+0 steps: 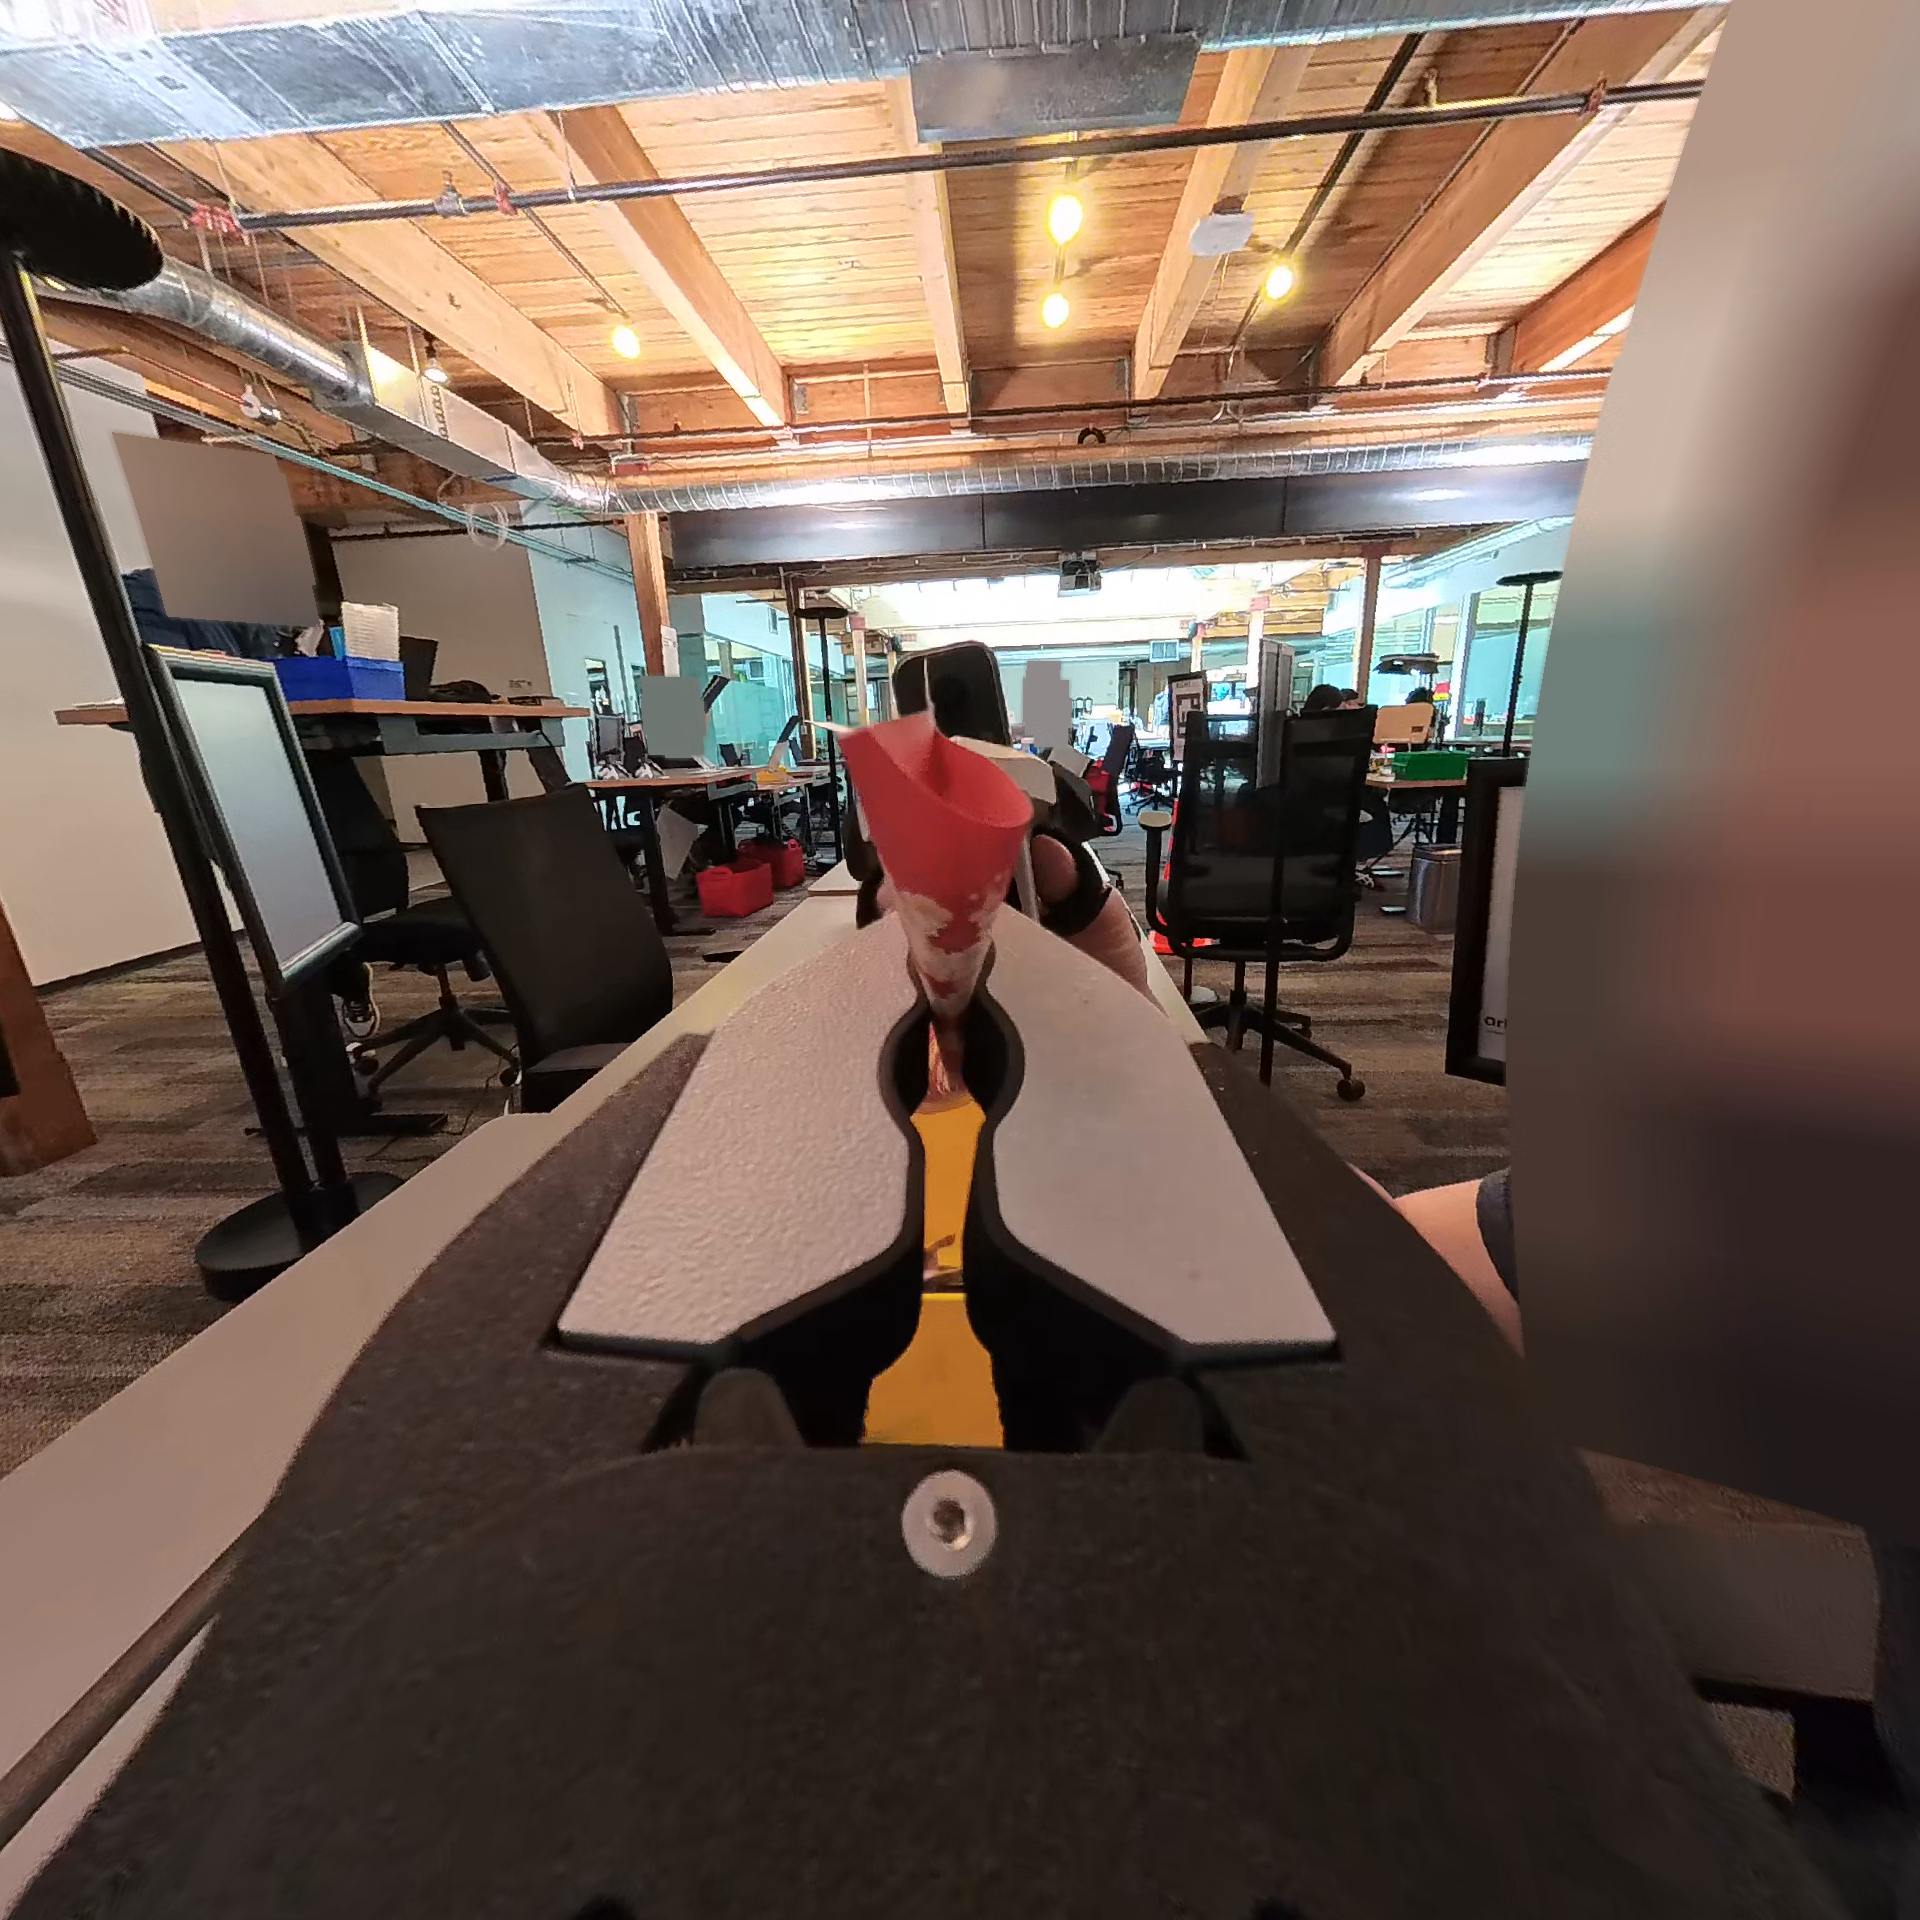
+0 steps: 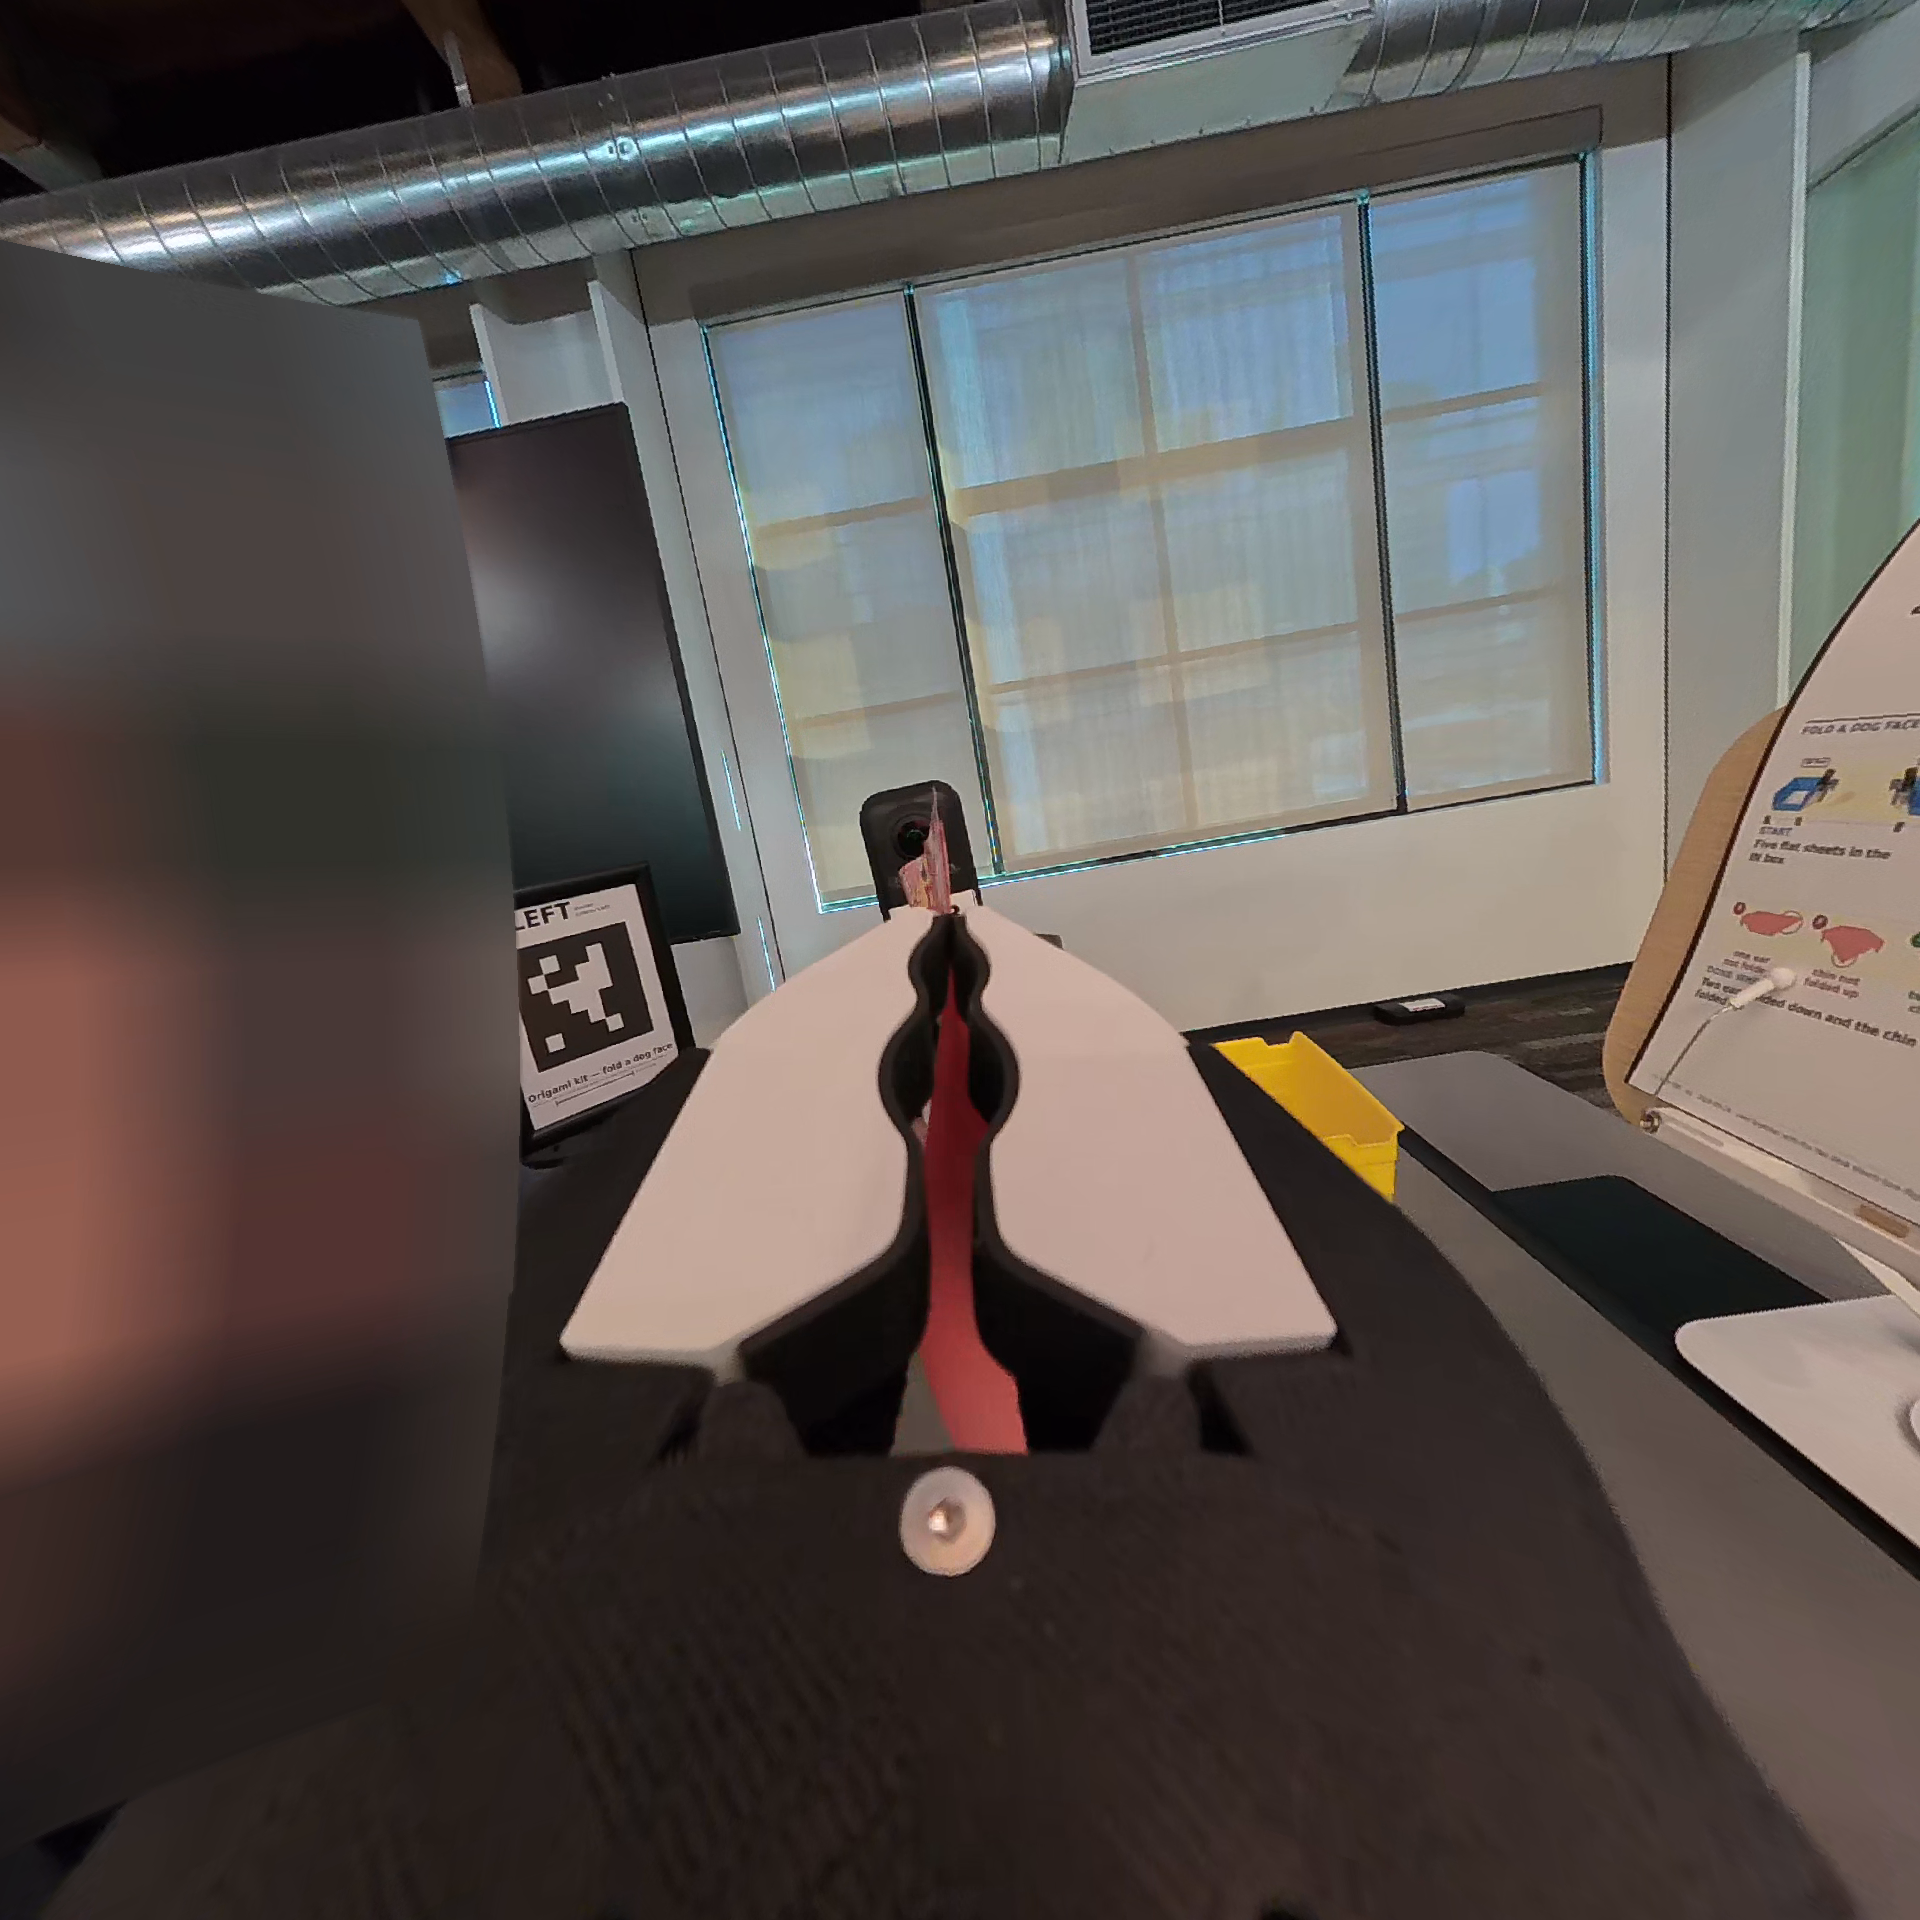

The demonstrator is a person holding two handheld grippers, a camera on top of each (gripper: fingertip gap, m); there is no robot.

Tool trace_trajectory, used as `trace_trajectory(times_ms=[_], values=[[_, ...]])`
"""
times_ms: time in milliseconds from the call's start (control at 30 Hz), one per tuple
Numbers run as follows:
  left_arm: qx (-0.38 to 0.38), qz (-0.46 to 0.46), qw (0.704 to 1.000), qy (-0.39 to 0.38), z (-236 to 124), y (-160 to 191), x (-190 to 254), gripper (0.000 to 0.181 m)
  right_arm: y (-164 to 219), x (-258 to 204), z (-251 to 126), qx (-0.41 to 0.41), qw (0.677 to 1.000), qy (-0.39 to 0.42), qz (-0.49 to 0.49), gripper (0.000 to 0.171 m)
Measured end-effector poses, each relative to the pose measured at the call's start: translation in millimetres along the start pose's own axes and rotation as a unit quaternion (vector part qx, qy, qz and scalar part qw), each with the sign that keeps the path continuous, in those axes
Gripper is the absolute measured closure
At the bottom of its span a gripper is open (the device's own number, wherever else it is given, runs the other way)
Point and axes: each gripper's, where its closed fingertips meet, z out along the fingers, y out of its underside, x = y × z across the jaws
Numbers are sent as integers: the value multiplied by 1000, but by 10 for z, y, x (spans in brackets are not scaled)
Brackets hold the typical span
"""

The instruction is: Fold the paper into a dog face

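Both grippers hold one sheet of red paper in the air between them, facing each other. In the left wrist view my left gripper (image 1: 951, 997) is shut on a patterned corner of the paper (image 1: 935, 831), which curls into a cone beyond the tips. The right gripper (image 1: 1027, 779) and a hand show just behind the cone. In the right wrist view my right gripper (image 2: 953, 920) is shut on the paper (image 2: 951, 1195), which runs as a red strip between the fingers. A small patterned tip pokes out in front of the left gripper's camera (image 2: 906, 842).
A yellow bin (image 2: 1314, 1101) sits on the dark table to the right. An instruction sheet on a board (image 2: 1787, 935) stands at the far right and a framed marker sign (image 2: 592, 997) at the left. Office chairs (image 1: 551, 935) and a sign stand (image 1: 260, 810) flank the white table (image 1: 208, 1403). There is about 7 cm between the tips of the two grippers.
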Motion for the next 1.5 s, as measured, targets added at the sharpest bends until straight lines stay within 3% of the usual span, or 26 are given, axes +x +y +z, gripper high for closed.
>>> trace_trajectory(times_ms=[333,700,867,1067,1167,1233,1367,1500], values=[[-31,-7,999,11,35,101,23,172,58,-34,-5,-32,999,1,-13,170],[-51,28,998,-21,50,163,-38,178,120,25,28,-51,998,30,-30,161],[-47,33,998,-33,48,161,-73,177,145,26,36,-62,996,36,-47,170],[-82,123,974,-174,-315,-127,-395,135,116,121,-103,-92,990,82,-74,170],[-114,174,955,-210,-528,-293,-342,140,293,220,-180,-171,973,115,-100,170],[-154,194,951,-188,-486,-190,-206,158,448,232,-170,-217,963,116,-110,171],[-277,228,923,-139,-219,383,-114,163,765,212,-65,-282,949,95,-102,171],[-316,248,907,-125,-104,671,-164,166,959,257,-3,-317,937,96,-107,170]])
